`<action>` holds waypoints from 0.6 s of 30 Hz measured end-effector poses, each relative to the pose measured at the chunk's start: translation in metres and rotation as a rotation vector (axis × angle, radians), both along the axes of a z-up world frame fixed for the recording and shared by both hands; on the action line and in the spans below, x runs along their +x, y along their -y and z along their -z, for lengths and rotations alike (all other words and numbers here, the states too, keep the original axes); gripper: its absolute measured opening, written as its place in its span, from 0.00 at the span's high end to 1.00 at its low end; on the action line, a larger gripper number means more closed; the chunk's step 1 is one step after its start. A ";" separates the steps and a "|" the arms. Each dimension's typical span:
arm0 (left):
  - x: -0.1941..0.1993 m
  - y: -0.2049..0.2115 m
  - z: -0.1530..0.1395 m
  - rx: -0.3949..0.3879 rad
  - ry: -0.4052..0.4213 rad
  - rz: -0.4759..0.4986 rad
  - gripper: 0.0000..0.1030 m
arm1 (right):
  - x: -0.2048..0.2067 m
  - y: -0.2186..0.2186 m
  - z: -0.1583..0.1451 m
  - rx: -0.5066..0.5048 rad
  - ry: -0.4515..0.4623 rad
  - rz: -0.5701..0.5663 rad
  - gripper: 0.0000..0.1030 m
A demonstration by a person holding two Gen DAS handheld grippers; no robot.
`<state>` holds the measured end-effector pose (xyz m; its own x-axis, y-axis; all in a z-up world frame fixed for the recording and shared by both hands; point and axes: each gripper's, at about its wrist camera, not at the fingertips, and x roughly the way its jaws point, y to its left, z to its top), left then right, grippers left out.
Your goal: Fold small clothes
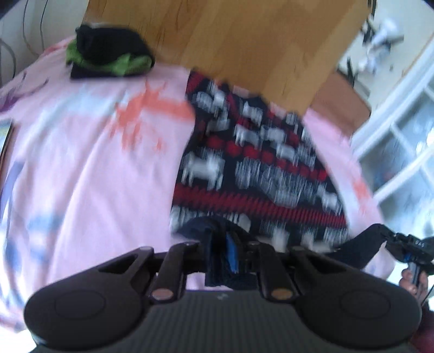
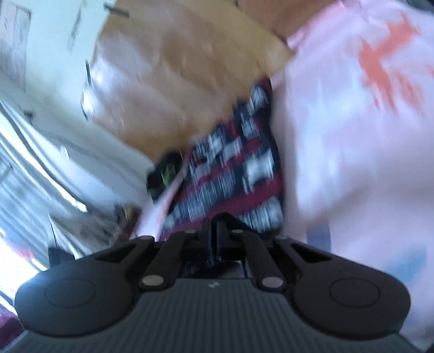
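Both views blurred; my left tongs (image 1: 226,244) pinch the near dark hem of the patterned garment (image 1: 252,163); my right tongs (image 2: 217,225) are pressed together on its other near corner; garment lies on a pink cloth (image 1: 89,152) over the wooden counter (image 1: 230,40); folded black-green clothes (image 1: 108,54) sit at the far left.

Wooden tabletop (image 1: 244,49) fills the top of the left wrist view, warm honey grain, with a pink printed cloth (image 1: 81,152) spread over its near part. Off to the right, a white window frame (image 1: 401,141) with bright panes. A pale floor (image 1: 401,16) shows beyond. In the right wrist view, blurred white walls (image 2: 54,40) and strong daylight at left.
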<state>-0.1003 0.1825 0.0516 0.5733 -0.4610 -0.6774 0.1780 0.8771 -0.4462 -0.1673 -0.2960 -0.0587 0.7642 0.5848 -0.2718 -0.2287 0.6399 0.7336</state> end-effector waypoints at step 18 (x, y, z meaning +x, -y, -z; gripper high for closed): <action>0.111 0.020 0.044 0.048 -0.012 -0.154 0.19 | 0.101 0.002 0.017 -0.117 -0.071 0.286 0.44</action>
